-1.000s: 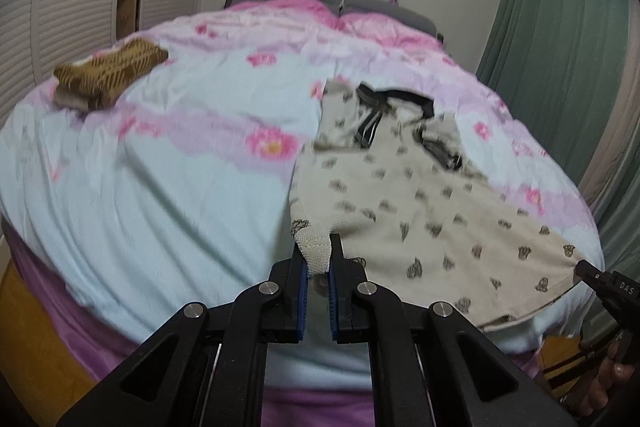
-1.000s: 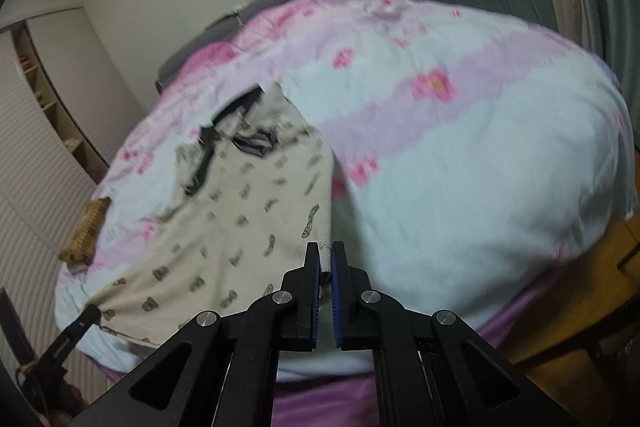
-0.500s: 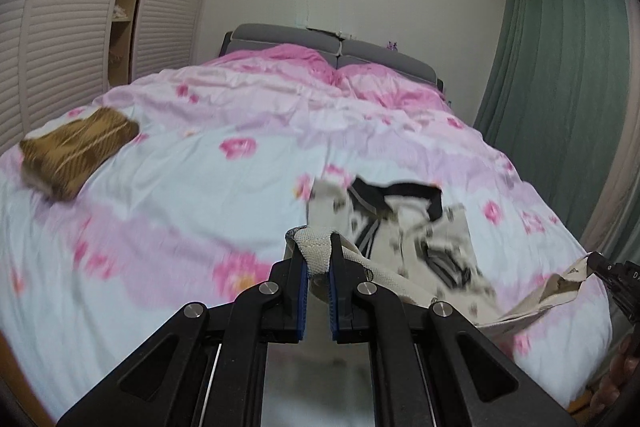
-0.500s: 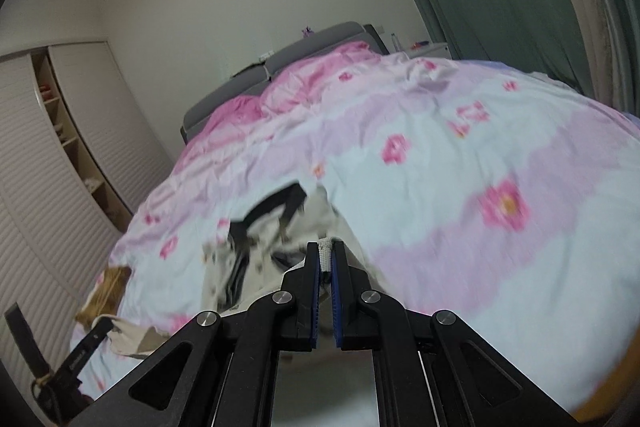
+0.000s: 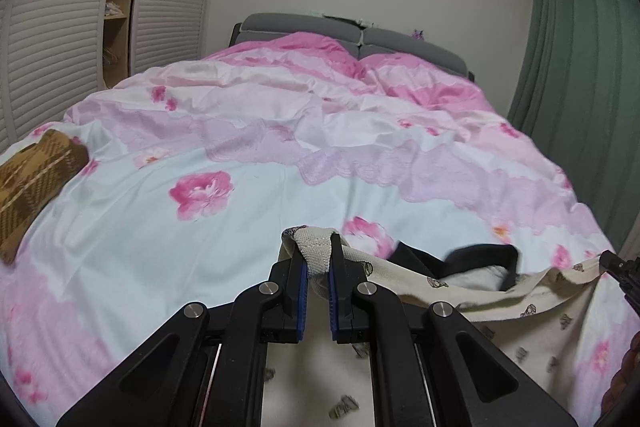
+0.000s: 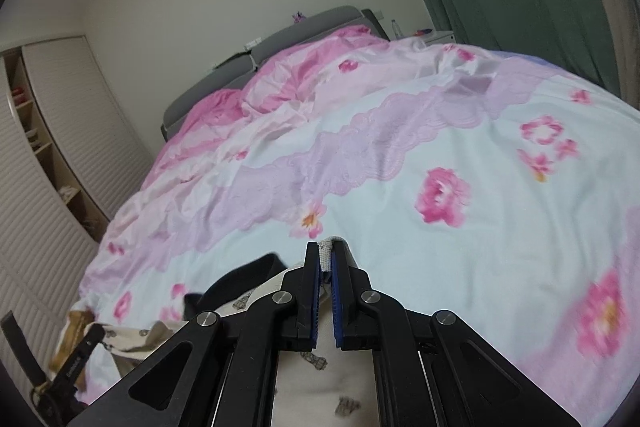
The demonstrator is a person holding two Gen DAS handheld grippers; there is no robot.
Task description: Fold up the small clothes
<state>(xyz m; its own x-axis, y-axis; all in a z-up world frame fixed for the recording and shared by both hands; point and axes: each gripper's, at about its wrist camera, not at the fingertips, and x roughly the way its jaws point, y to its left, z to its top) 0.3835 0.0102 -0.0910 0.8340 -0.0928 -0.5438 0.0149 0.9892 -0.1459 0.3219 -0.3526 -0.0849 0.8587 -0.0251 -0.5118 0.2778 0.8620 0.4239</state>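
Carrying the hem toward the collar looks like the step in hand: the left tongs (image 5: 317, 269) are closed on one corner of the cream printed garment (image 5: 540, 311), the right tongs (image 6: 326, 263) on the other, near the foot edge of the bed (image 5: 240, 227). Next, I judge, both corners need lowering together onto the dark collar (image 5: 480, 255). Soft, limp knit; smooth floral duvet; a folded brown plaid piece (image 5: 32, 183) by the left edge.

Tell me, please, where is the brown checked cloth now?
The brown checked cloth lies at the far left edge of the left wrist view, on the flowered bed cover, well apart from the cream garment.
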